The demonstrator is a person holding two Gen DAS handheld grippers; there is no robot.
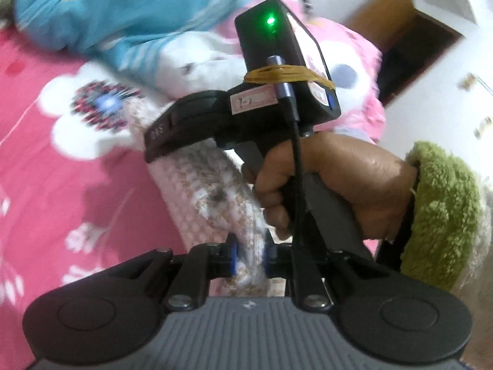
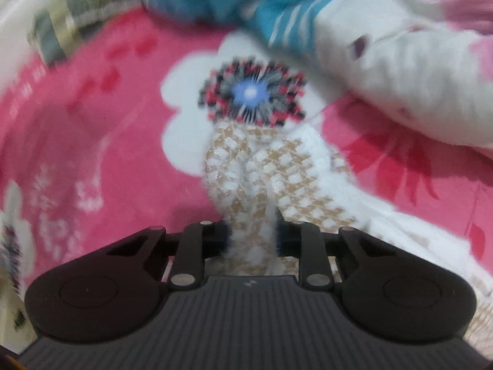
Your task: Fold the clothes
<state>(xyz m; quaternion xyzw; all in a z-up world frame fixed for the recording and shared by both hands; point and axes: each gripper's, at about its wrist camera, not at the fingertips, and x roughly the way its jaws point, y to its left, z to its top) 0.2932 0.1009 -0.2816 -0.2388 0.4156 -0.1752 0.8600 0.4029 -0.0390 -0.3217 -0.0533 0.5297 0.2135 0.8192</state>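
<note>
1. The left tool [image 1: 249, 257] is clenched on the white-and-tan knit garment [image 1: 212, 185], which runs from lower centre up the frame; a thin bunched grip may slip.
2. The right tool [image 2: 252, 237] also pinches it, low centre; uneven pulling could skew the fold over the pink bedspread [image 2: 92, 141].

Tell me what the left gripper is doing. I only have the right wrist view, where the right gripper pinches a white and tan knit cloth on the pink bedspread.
Observer: The left gripper is shut on that same knit cloth.
Operator: Can you see the right gripper from there?
Observer: Yes. The hand holding it wears a fleecy green sleeve.
Operator: Is its unit powered?
Observer: A green light glows on the black box above its handle.
</note>
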